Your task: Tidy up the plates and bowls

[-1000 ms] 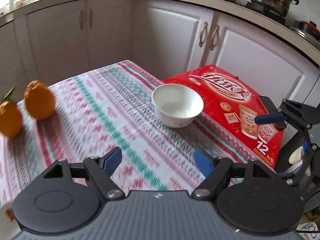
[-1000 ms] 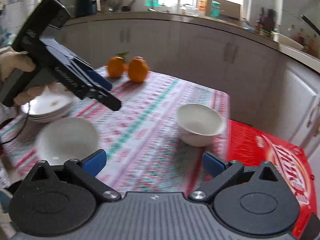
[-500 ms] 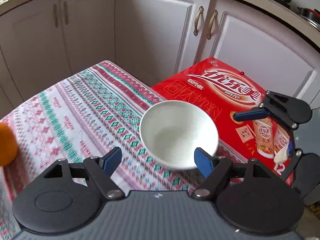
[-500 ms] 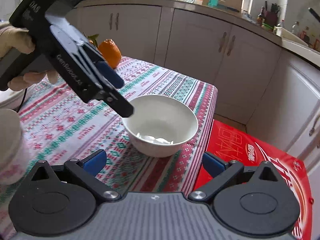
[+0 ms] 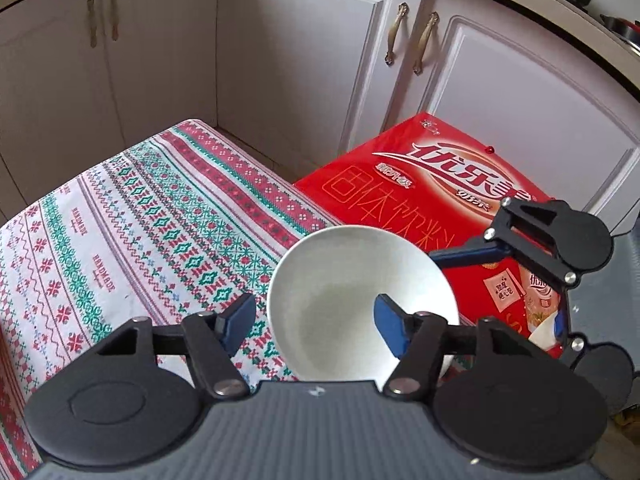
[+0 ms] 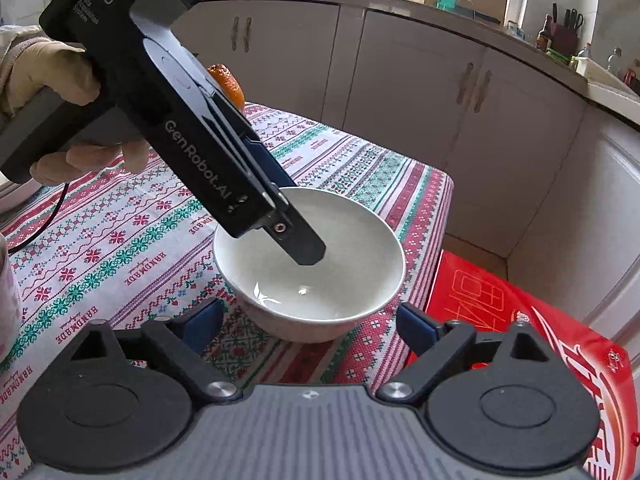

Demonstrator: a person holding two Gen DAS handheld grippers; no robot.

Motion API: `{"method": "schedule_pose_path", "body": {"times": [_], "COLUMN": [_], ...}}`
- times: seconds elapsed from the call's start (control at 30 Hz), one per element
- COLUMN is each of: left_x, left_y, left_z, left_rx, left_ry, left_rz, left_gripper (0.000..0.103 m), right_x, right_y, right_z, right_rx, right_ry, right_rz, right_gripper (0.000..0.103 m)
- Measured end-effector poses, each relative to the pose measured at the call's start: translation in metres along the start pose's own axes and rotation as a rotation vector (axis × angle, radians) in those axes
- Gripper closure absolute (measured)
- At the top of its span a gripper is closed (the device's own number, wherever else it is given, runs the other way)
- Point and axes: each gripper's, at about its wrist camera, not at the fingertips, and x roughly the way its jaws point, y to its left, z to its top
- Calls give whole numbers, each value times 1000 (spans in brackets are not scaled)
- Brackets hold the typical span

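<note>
Near the table's right edge, beside the red box [image 5: 432, 184], the bowl [image 6: 308, 264] sits on the cloth [image 6: 132, 240]. We hold our left gripper [image 5: 312, 320] wide open astride its left rim, one finger [image 6: 298, 242] dipping inside, the other outside. Our right gripper [image 6: 310, 326], also wide open, hangs on the near side of the bowl, just short of it, gripping nothing

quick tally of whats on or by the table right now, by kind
round white ceramic bowl: 1
orange fruit: 1
red printed cardboard drink box: 1
black two-finger grippers, left gripper and right gripper: 2
total: 5
</note>
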Motion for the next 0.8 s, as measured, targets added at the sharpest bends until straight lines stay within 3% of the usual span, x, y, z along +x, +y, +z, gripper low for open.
{"method": "schedule_pose_path", "body": {"times": [0.27,0.8], "left_x": [7,10], "left_y": [0,-1], "left_z": [4,6], "left_rx": [-2,2], "left_ry": [11,20], "left_rz": [-15,-29], "left_gripper": [45,45], "right_x": [7,4], "right_y": [-4,-8], "right_z": [0,2], "right_rx": [21,79], "right_ry": [-3,-8], "right_rz": [17,38], "right_gripper": [17,18]}}
